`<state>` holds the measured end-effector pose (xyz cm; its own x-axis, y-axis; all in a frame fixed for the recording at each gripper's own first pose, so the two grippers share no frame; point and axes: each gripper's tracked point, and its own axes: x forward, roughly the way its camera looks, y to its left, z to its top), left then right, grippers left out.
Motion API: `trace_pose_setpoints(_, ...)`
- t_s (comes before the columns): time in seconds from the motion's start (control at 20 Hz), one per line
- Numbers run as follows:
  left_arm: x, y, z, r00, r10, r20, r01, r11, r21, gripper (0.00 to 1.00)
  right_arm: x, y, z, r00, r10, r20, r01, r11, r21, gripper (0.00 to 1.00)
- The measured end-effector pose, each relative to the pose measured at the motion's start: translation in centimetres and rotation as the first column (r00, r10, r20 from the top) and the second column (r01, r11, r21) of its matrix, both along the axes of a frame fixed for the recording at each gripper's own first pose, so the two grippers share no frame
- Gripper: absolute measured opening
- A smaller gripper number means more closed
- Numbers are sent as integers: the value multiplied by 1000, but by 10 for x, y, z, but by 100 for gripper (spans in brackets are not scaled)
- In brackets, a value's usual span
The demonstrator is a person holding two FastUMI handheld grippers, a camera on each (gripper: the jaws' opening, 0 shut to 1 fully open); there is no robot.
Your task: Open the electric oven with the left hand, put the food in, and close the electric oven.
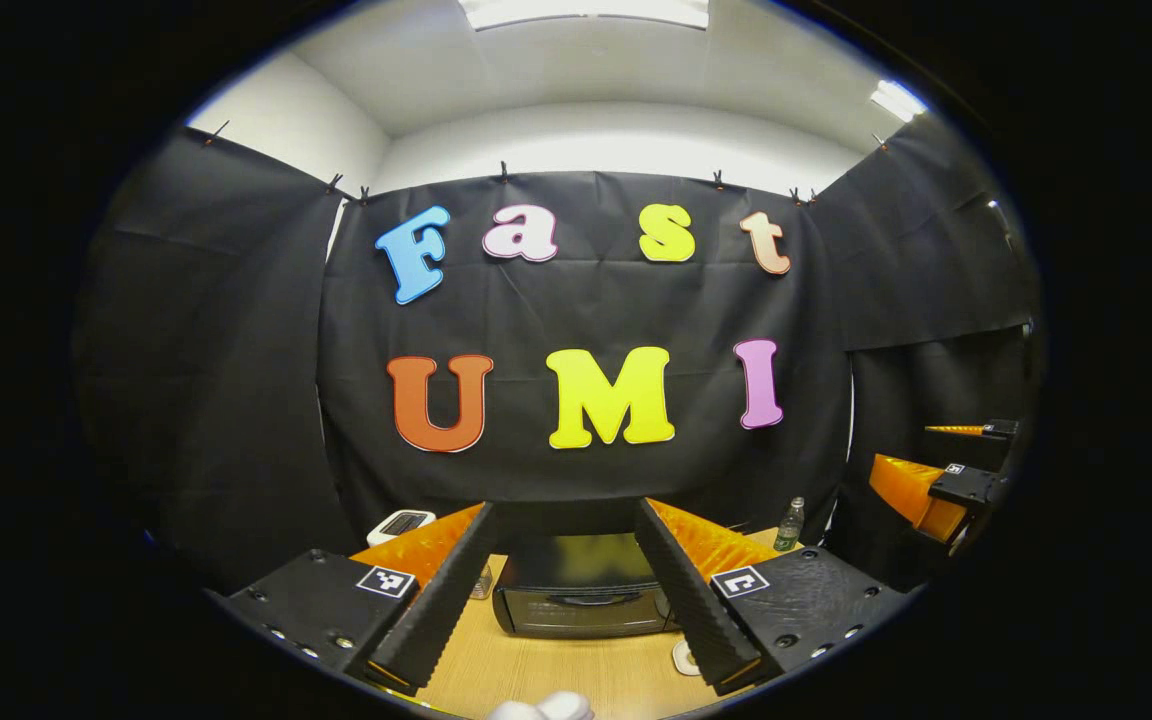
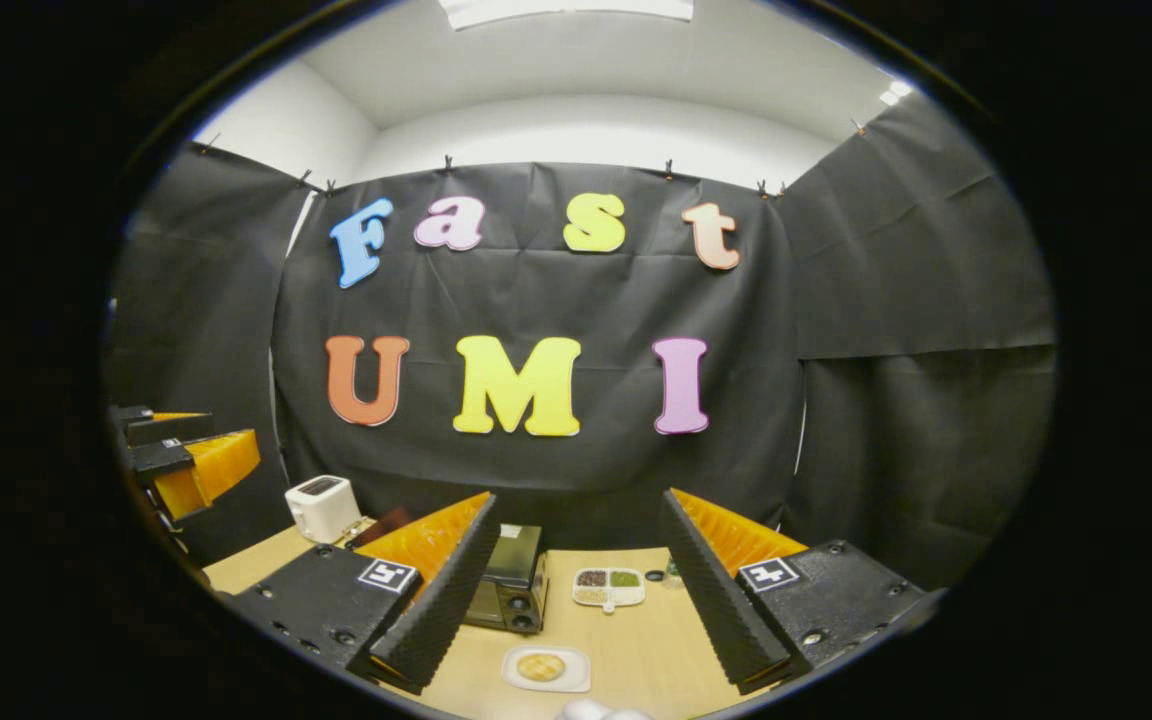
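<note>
A: Where is the electric oven (image 1: 581,598)?

B: On the wooden table (image 1: 556,675), straight ahead of the left gripper (image 1: 564,590). In the left gripper view it sits framed between that gripper's two fingers, its dark door facing the camera and closed.

A: And the left gripper's jaws?

B: Spread wide, holding nothing, well short of the oven.

A: The food?

B: In the right gripper view a white plate (image 2: 546,668) lies on the table in front of the oven, toward the camera, and holds one round golden pastry (image 2: 541,666). Just to the right of the oven, level with it, is a white divided tray (image 2: 609,588). Its compartments hold something dark brown, something green, and something paler; I can't quite make out what, at that size.

A: The right gripper (image 2: 576,590)?

B: Also spread wide and empty, raised above the table with the plate between its fingers, nearer the camera than the oven.

A: Anything else around the oven?

B: A white toaster (image 2: 322,507) stands left of the oven, near the black cloth wall. A small clear bottle (image 1: 789,524) stands right of the oven, at the back of the table.
</note>
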<state>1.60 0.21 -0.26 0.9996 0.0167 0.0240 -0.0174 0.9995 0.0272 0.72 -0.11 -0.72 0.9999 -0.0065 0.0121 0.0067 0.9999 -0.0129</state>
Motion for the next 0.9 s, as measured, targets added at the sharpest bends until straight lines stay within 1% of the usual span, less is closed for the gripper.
trace_pose_setpoints(0.2, 10, -1, -18, 1000, 7, 8, -7, 1000, 10, 92, 1, -2, 0, 1000, -4, -4, 4, 1000, -1, 100)
trace_pose_setpoints(0.5, 34, -13, -97, 996, 0, -87, -3, 1000, -30, 93, 0, -17, 7, 1000, -18, 7, 19, 999, -27, 100)
trace_pose_setpoints(0.75, 67, -24, -156, 992, 1, -125, -4, 1000, -29, 93, 4, -26, 7, 1000, -29, -2, 29, 999, -35, 100)
trace_pose_setpoints(0.9, 97, -33, -183, 990, -12, -138, 12, 1000, 2, 92, 5, -33, 4, 999, -39, -15, 38, 998, -50, 100)
